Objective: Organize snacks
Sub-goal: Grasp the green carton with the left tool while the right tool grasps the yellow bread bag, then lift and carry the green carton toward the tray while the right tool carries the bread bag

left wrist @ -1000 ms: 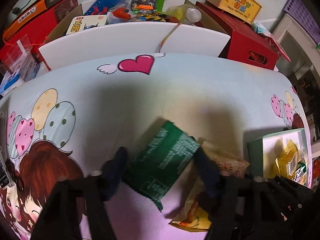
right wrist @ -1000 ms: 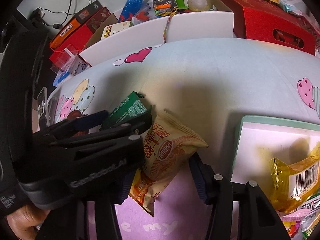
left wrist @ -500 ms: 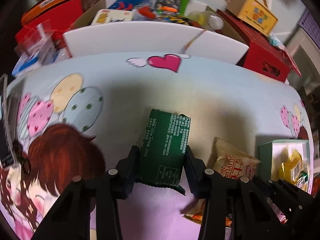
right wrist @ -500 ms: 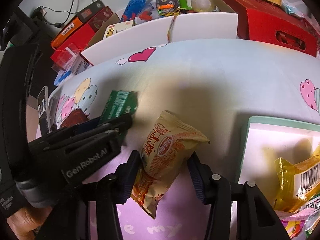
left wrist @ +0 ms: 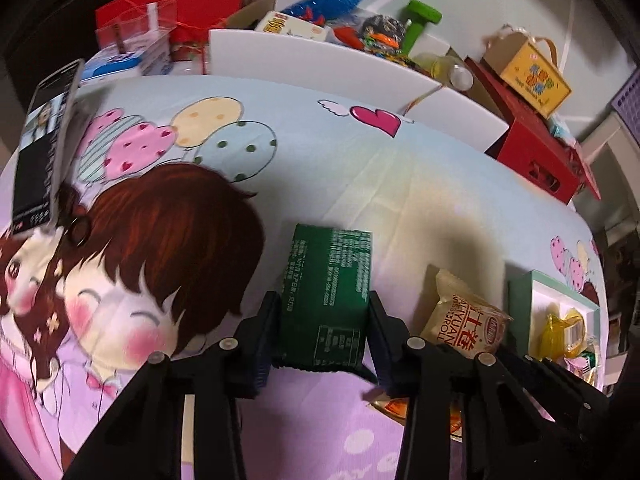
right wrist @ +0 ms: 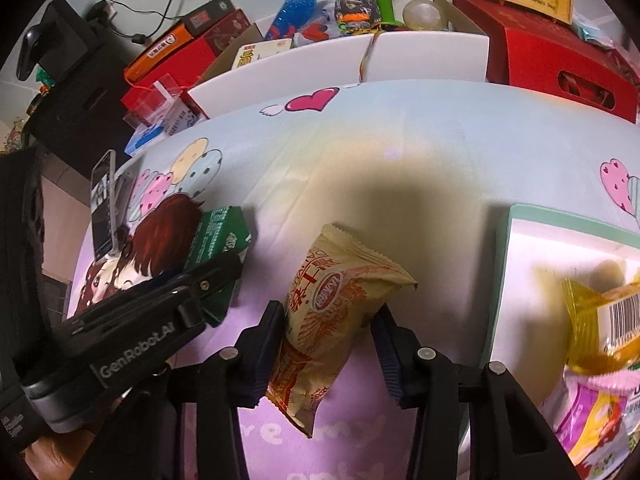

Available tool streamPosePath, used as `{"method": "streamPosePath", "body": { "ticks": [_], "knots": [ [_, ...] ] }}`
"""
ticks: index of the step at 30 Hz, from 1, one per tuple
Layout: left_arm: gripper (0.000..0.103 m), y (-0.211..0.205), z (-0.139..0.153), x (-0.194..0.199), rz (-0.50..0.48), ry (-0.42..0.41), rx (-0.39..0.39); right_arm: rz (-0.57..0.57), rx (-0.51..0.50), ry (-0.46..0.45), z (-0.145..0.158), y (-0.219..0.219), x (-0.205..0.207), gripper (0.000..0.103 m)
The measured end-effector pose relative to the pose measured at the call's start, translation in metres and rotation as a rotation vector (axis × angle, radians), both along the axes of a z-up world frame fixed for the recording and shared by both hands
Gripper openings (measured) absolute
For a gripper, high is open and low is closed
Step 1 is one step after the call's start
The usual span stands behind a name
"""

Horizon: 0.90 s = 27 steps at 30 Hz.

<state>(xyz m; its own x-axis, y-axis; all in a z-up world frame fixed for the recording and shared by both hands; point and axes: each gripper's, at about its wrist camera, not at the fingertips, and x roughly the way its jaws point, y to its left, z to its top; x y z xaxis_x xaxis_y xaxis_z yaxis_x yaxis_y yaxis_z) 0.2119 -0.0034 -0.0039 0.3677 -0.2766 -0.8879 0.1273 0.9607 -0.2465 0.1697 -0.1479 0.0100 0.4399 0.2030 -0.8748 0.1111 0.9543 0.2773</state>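
Left tongs [left wrist: 325, 322] clamped on the green packet [left wrist: 326, 296]: both pads pressed flat against its long sides, packet end-on, pointing away from the camera over the cartoon-print cloth [left wrist: 400, 184]. In the right wrist view the same packet [right wrist: 218, 240] sits at far left, tilted, left tongs body across its lower part.

Right tongs [right wrist: 329, 330] straddle the beige snack bag [right wrist: 332, 308]. Jaws have just been closing with the bag between them. Left pad touches the bag's edge; right pad sits at the bag's side, contact there looks light, can't tell if it's a firm grip. The bag's top seam points up and away, lower end hangs down past the pads toward the purple part of the cloth. In the left wrist view the bag [left wrist: 466, 316] is just right of the green packet, apart from it.

Tray with mint-green rim [right wrist: 504, 280] just right of the beige bag, white inside. It holds a yellow wrapper with barcode [right wrist: 600, 320] and a pink-and-white pouch [right wrist: 592, 412] at the lower right corner.

A phone [left wrist: 44, 148] stands propped at the cloth's left edge. White boxes [right wrist: 432, 56] and red cartons [right wrist: 560, 64] with assorted clutter line the far edge.
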Motion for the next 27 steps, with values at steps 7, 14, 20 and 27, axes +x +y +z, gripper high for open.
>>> {"method": "streamPosePath", "body": {
  "ticks": [7,14,20,27],
  "knots": [
    [0.042,0.012,0.004,-0.021,0.035,-0.019,-0.06,-0.002,0.019,-0.03,0.002,0.002,-0.017,0.044],
    [0.042,0.018,0.009,-0.041,0.092,-0.047,-0.099,-0.022,0.035,-0.084,0.01,-0.002,-0.038,0.041],
    [0.042,0.027,0.007,-0.057,0.159,-0.045,-0.134,-0.043,0.059,-0.108,0.007,-0.004,-0.05,0.04],
    [0.042,0.034,0.006,-0.07,0.214,-0.058,-0.128,-0.047,0.094,-0.088,-0.005,0.0,-0.047,0.04]
  ]
}}
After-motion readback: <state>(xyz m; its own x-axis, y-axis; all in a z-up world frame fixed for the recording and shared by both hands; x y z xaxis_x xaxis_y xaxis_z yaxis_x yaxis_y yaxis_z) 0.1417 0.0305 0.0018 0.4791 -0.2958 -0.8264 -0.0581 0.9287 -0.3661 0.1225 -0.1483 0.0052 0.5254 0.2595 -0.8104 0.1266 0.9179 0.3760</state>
